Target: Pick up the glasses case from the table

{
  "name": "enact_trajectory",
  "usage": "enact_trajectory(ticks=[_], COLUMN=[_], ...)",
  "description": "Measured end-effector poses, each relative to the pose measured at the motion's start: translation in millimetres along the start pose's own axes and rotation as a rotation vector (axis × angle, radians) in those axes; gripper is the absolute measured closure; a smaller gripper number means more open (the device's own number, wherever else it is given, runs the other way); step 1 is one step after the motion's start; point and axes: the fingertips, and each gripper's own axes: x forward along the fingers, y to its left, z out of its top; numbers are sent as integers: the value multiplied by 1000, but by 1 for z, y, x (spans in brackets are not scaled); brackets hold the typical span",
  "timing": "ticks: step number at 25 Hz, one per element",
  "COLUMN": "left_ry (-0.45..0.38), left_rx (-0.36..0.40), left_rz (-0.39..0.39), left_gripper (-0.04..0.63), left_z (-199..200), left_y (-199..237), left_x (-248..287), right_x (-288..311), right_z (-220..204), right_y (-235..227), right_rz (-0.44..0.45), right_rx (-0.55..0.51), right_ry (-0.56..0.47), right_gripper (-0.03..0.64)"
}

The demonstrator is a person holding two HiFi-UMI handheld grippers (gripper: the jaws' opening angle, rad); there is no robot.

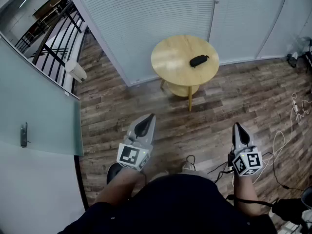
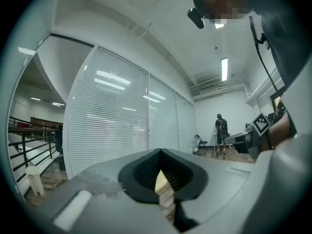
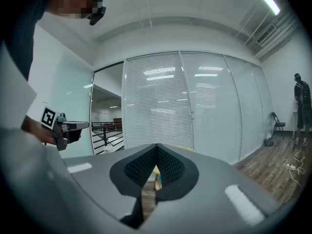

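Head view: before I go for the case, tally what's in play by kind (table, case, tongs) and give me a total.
table: 1
glasses case: 1, lying on the table
tongs: 2, left tongs and right tongs, both shut and empty
Total: 4

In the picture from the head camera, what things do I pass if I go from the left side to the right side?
Grey metal door handle → left gripper → black oval glasses case → right gripper → white cable on the wooden floor.
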Motion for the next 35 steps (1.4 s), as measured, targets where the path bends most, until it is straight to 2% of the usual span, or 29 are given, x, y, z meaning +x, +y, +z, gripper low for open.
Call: enact_trajectory(ticks=[3, 10, 16, 22, 25, 29, 31, 35], left_ry=[-3, 28, 40, 35, 47, 24, 29, 24], left_rx=[49, 63, 79, 88, 68, 50, 63, 24], left_rz=[-15, -12, 17, 15, 18, -7, -22, -46], left_gripper=[592, 592, 592, 592, 592, 592, 592, 592], left_z=[2, 0, -3, -5, -8, -5, -11, -19], left_y=[-6, -18, -32, -44, -40, -22, -9, 17], left_x=[3, 14, 41, 69, 87, 124, 150, 211], right_x=[-5, -7, -1, 12, 23, 53, 72, 116], right_z=[1, 0, 10, -1, -5, -6, -5, 6], right_y=[-11, -32, -77, -95, -102, -110, -119, -140], right_rz=[-10, -6, -104, -78, -83, -81, -83, -99], right_rx=[9, 14, 10, -4, 18, 26, 36, 22], right_ry=[-6, -14, -53, -32, -16, -5, 4, 9], right_gripper=[609, 609, 609, 609, 609, 609, 609, 609])
